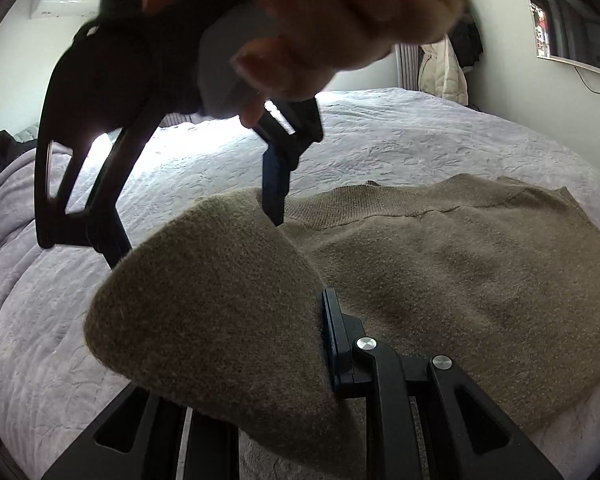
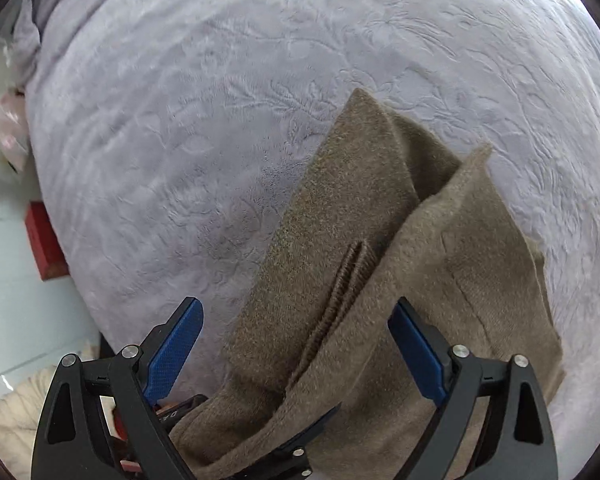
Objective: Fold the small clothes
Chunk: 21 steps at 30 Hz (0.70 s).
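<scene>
- 1 fuzzy brown knit sweater (image 1: 440, 264) lies half-folded on the embossed lilac bedspread (image 2: 220, 100).
- Left claw (image 1: 328, 344) pinches a lifted sweater fold.
- Right claw (image 2: 296, 356), blue-padded, spread wide, grips nothing.

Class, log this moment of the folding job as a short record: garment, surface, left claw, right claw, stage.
garment: brown knit sweater, partly folded
surface: pale quilted bedspread
left claw: shut on a raised sweater flap
right claw: open, pointing down over the sweater, holding nothing
stage: fold under way, flap not yet laid down
</scene>
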Tool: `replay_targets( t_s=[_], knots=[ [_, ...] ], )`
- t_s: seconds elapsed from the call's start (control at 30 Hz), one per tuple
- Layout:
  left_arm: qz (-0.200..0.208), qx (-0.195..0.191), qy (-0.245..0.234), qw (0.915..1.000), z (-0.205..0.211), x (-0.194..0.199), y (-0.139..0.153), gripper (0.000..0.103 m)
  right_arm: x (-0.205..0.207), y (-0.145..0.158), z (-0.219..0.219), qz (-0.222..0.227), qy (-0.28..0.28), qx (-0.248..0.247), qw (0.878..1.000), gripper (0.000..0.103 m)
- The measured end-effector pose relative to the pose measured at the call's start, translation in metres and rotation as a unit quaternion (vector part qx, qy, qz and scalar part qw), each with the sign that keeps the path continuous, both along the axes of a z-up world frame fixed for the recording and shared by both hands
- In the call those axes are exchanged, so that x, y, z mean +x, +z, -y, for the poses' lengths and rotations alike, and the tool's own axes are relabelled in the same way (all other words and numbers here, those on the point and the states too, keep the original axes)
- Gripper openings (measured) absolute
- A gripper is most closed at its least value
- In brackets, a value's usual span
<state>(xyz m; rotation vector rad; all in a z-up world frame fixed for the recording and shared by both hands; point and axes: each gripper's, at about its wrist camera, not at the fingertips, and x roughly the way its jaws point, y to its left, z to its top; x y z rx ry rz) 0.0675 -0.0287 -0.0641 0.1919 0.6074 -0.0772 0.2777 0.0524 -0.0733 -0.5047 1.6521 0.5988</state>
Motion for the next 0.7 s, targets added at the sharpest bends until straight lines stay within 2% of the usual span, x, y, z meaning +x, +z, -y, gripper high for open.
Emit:
replay_targets(
  t_s=[0.17,0.2,0.23,0.27,0.3,0.47,0.57,0.7],
  knots=[
    [0.014,0.022,-0.004,0.9997,0.008,-0.006,0.002,0.021,-0.005,-0.013,-0.021,0.025,0.034,-0.060,0.997,0.095],
    [0.016,0.023,-0.006,0.9996,0.007,-0.008,0.003,0.021,-0.006,-0.014,-0.022,0.031,0.035,-0.065,0.997,0.089],
    [0.016,0.023,-0.007,0.9996,0.007,-0.009,0.004,0.021,-0.008,-0.014,-0.023,0.042,0.036,-0.070,0.996,0.078],
    [0.013,0.020,-0.006,0.9997,0.005,-0.009,0.005,0.021,-0.011,-0.014,-0.022,0.062,0.037,-0.084,0.994,0.039],
    [0.009,0.014,-0.010,0.9998,0.003,-0.009,0.006,0.021,-0.011,-0.009,-0.017,0.076,0.033,-0.083,0.993,0.029],
    [0.012,0.001,-0.028,0.9995,0.009,-0.016,0.026,0.021,-0.014,0.035,0.031,0.109,-0.034,0.009,0.993,0.024],
    [0.029,-0.006,-0.047,0.9984,0.024,-0.025,0.050,0.021,-0.021,0.067,0.070,0.132,-0.083,0.067,0.985,0.023],
    [0.050,-0.001,-0.088,0.9949,0.062,-0.042,0.077,0.021,-0.036,0.103,0.127,0.169,-0.129,0.133,0.968,0.019]
  ],
)
